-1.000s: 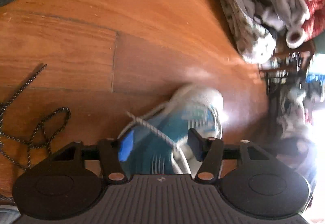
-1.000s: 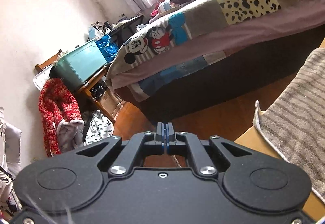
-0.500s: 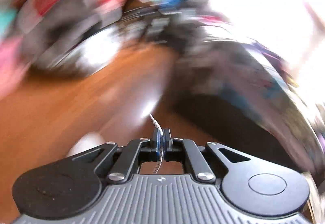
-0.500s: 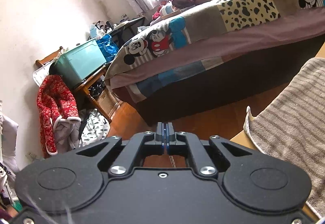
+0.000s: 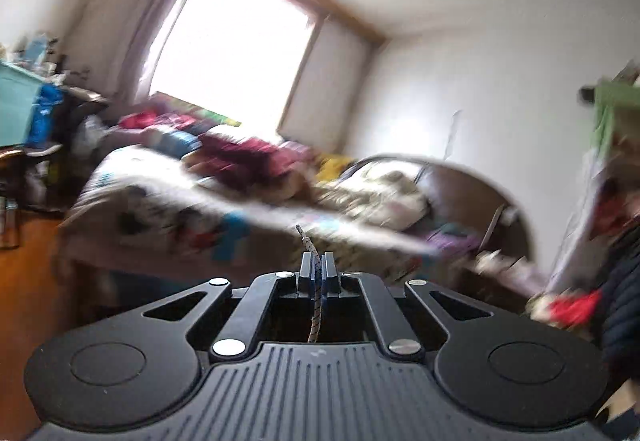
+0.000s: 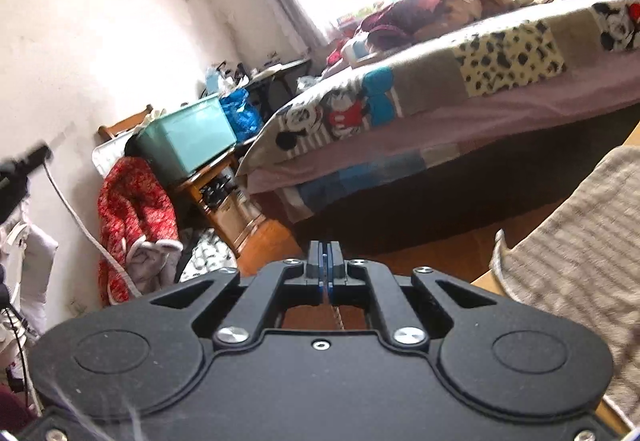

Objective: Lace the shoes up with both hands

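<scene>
In the left wrist view my left gripper [image 5: 317, 261] is shut on a speckled shoelace [image 5: 314, 305]. The lace's tip pokes out above the fingertips, and the rest runs back under the gripper body. It points level at the bed, high above the floor. My right gripper [image 6: 325, 251] is also shut, with a thin lace [image 6: 338, 315] pinched between its blue pads and trailing down behind them. At the far left of the right wrist view a pale cord [image 6: 76, 217] hangs taut from a blurred dark object [image 6: 20, 169]. No shoe is in view.
A bed [image 6: 480, 89] with a patchwork cartoon cover fills the room ahead. A teal bin [image 6: 188, 137] sits on a wooden stand, with a red robe [image 6: 132, 209] draped beside it. A striped grey towel [image 6: 580, 241] lies close at the right. Wood floor [image 6: 440, 261] shows below.
My left gripper closed on the lace above the teal shoe, then swung up and rolled, so its view went from the floor to the bed and window. The right gripper drifted slightly.
</scene>
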Motion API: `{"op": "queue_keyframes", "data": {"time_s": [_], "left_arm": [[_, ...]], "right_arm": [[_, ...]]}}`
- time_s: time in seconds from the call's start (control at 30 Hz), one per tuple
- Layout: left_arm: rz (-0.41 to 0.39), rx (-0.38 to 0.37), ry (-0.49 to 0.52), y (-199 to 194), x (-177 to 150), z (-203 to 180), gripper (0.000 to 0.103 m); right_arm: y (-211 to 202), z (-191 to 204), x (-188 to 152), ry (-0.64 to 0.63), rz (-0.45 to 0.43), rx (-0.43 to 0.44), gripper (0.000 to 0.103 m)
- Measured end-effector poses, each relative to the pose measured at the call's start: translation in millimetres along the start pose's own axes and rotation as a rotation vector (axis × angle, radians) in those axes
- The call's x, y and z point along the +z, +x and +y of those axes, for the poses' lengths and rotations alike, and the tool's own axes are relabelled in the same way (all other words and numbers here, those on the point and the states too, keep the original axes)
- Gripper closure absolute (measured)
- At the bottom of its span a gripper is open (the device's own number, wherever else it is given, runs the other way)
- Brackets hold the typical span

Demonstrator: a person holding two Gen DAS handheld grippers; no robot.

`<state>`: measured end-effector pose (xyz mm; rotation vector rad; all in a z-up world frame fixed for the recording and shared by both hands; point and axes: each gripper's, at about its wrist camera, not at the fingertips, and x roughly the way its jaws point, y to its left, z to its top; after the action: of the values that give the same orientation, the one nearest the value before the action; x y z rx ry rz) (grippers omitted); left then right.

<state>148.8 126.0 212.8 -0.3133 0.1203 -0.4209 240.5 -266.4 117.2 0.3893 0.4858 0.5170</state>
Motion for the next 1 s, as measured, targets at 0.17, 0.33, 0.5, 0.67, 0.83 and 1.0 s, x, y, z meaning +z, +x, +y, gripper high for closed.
{"op": "queue_keyframes", "data": {"time_s": [0.17, 0.33, 0.5, 0.67, 0.83, 1.0], "left_arm": [[-0.003, -0.071, 0.054, 17.9, -25.8, -32.9, 0.102], [0.044, -0.052, 0.053, 39.3, -51.8, -23.6, 0.102], [0.032, -0.065, 0.066, 47.8, -59.9, -29.2, 0.102], [0.022, -0.057, 0.057, 48.3, -72.2, -39.1, 0.102], [0.026, -0.079, 0.043, 52.2, -80.9, -43.6, 0.102], [0.007, -0.111, 0.029, 49.7, -76.5, -47.0, 0.102]], "right_arm": [[-16.6, 6.0, 13.4, 0.024, -0.069, 0.001, 0.102], [-34.4, 26.7, 42.8, 0.011, -0.166, 0.04, 0.102], [-39.5, 56.9, 65.1, -0.047, -0.217, 0.084, 0.102], [-39.7, 80.6, 72.0, -0.108, -0.244, 0.105, 0.102], [-36.3, 83.4, 69.6, -0.131, -0.233, 0.087, 0.102], [-42.2, 82.5, 74.7, -0.123, -0.256, 0.097, 0.102]]}}
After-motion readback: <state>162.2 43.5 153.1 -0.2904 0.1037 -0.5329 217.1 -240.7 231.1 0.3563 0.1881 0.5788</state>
